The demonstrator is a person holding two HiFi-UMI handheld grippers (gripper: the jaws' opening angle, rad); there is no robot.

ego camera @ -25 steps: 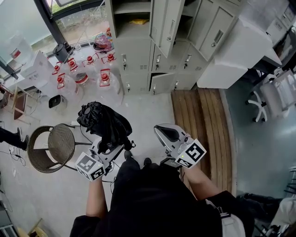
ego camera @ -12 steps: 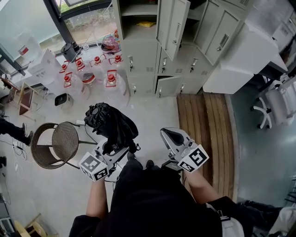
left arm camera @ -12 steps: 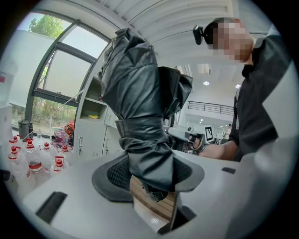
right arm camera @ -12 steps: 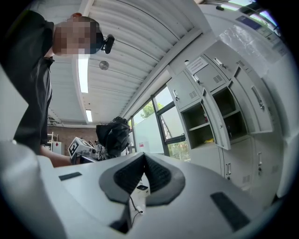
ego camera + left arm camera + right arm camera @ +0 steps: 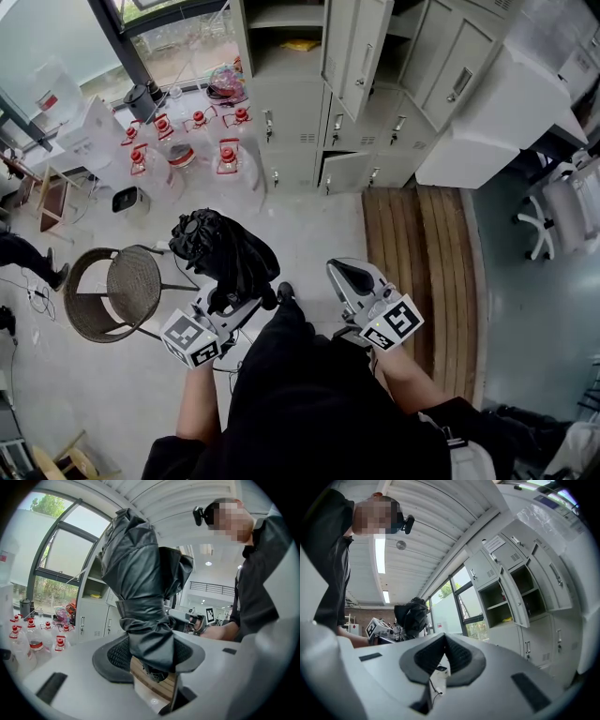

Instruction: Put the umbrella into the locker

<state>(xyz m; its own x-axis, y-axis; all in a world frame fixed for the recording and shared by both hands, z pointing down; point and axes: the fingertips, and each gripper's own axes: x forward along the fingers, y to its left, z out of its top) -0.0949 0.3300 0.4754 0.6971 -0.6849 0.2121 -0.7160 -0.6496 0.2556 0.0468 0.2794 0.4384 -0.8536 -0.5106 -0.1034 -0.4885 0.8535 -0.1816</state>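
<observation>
Between the jaws of the left tool (image 5: 228, 300), the folded black umbrella (image 5: 223, 253) stays clamped, well apart from the open locker (image 5: 281, 58). Since a second ago only a foot (image 5: 284, 292) steps forward toward it; right tool (image 5: 345, 274) closed, empty. Carry barely advancing, likely.

Cloth umbrella (image 5: 225, 253) (faintly glossy); matt metal locker (image 5: 291, 112)

No writing is legible; the paper label (image 5: 493, 543) on a locker door (image 5: 508, 555) above the right gripper (image 5: 444, 644) is too small to read.
</observation>
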